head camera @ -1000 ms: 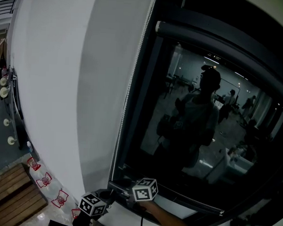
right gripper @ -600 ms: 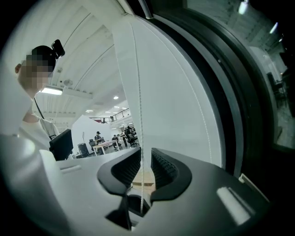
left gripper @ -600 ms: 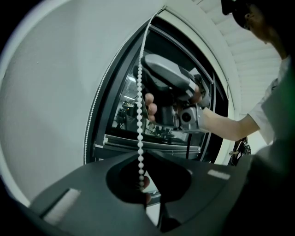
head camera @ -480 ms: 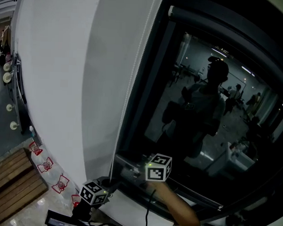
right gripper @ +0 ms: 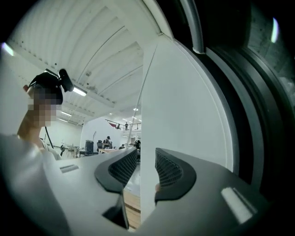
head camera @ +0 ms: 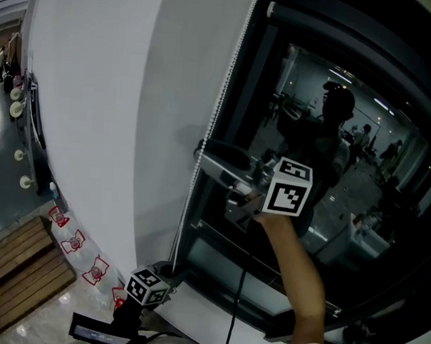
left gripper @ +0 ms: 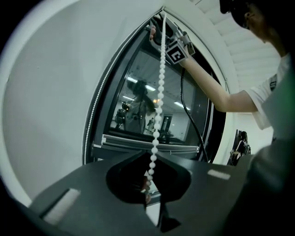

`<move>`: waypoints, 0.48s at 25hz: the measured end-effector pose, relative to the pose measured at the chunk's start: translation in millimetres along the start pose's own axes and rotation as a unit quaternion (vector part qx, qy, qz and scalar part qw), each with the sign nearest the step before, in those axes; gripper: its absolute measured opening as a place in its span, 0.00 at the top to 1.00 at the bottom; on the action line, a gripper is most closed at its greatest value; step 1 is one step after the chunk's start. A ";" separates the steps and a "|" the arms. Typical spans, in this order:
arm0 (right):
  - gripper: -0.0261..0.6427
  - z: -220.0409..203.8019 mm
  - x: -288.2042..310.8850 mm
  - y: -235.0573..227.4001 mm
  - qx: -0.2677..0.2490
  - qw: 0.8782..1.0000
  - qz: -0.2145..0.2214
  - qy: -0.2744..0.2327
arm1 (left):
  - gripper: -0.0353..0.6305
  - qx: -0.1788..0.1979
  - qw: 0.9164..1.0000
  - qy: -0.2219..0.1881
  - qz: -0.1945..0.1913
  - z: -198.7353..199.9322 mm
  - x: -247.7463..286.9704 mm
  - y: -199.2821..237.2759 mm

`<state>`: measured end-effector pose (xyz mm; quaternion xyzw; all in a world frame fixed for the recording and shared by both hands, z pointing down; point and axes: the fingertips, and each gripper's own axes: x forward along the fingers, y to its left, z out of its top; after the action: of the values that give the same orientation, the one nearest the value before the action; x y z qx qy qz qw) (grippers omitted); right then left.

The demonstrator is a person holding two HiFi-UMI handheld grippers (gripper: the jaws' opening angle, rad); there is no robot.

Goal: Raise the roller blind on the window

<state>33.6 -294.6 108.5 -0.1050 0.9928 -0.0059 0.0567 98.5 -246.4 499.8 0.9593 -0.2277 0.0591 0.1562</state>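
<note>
Gripping the bead chain (left gripper: 159, 92) in the closed jaws of the left gripper (left gripper: 147, 186), below the lower left corner of the window (head camera: 329, 173). Holding the right gripper (right gripper: 139, 159) high beside the window's left edge, with jaws just opened wide and nothing between them. Showing the roller blind (head camera: 273, 9) rolled up at the window's top.

White bead chain (left gripper: 159, 92) hangs straight beside window (left gripper: 133, 87).
</note>
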 end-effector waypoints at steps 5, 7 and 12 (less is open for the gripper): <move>0.78 67.7 6.5 -2.6 -0.039 0.999 -0.011 -0.027 | 0.95 0.000 1.000 -0.003 0.000 0.2 -0.7 -0.7; 0.79 87.7 5.1 -12.8 -0.039 0.998 -0.025 -0.044 | 0.95 -0.001 1.000 -0.003 0.001 1.2 -1.2 -0.6; 0.78 118.5 -3.3 -30.9 -0.032 0.996 -0.042 -0.072 | 0.95 -0.002 1.000 0.000 -0.001 -0.8 -2.2 -2.0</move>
<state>56.7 -324.1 -8.1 -0.1485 0.9806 0.0308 0.1243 97.4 -243.5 499.6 0.9591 -0.2272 0.0588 0.1581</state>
